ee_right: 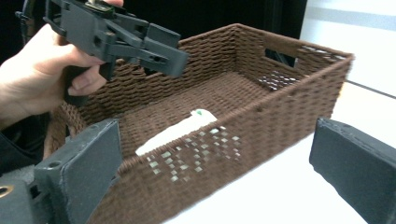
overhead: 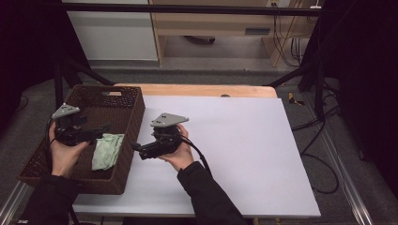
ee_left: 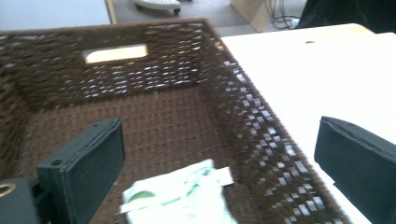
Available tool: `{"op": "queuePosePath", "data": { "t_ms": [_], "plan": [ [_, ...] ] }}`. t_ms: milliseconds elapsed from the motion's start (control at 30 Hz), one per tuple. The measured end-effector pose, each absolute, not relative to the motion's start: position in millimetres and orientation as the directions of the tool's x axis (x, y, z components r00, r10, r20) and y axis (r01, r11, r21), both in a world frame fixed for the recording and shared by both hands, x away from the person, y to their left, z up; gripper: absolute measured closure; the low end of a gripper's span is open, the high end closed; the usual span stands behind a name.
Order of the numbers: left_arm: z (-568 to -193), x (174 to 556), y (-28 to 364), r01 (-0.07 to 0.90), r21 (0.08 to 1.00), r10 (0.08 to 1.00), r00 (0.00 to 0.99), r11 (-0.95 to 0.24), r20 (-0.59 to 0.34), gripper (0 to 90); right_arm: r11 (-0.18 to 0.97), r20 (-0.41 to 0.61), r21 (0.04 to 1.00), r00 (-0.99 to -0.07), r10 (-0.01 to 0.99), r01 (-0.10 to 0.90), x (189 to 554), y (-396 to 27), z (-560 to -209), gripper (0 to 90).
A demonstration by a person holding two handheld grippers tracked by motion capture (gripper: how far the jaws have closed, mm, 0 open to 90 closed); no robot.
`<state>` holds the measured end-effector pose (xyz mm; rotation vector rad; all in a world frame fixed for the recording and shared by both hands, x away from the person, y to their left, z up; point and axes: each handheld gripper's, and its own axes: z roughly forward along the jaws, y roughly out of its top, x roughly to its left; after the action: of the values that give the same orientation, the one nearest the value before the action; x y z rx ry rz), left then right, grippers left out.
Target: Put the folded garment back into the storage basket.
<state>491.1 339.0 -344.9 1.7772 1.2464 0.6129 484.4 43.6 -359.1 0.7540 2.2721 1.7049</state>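
Cloth, a pale green folded fabric piece [overhead: 107,151], lies in the dark brown woven rectangular basket [overhead: 133,123] at the white surface's [overhead: 244,154] left edge, near corner. It looks light, soft and limp; pinch a folded edge. Its long axis runs front to back. Left hand-held gripper [overhead: 104,128] and right hand-held gripper [overhead: 135,146] both gape empty.

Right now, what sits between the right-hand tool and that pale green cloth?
The basket's woven side wall stands between the right gripper and the cloth, seen in the high view and the right gripper view.
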Motion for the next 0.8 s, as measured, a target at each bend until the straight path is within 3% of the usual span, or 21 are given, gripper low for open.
{"op": "queuePosePath", "data": {
  "t_ms": [800],
  "plan": [
    [-345,474,231,0.405,0.893,0.787,0.608,-0.195,-0.104,2.9,0.206,0.118,0.928,-0.768,0.629,0.311,477,-94,-364,0.0]
  ]
}}
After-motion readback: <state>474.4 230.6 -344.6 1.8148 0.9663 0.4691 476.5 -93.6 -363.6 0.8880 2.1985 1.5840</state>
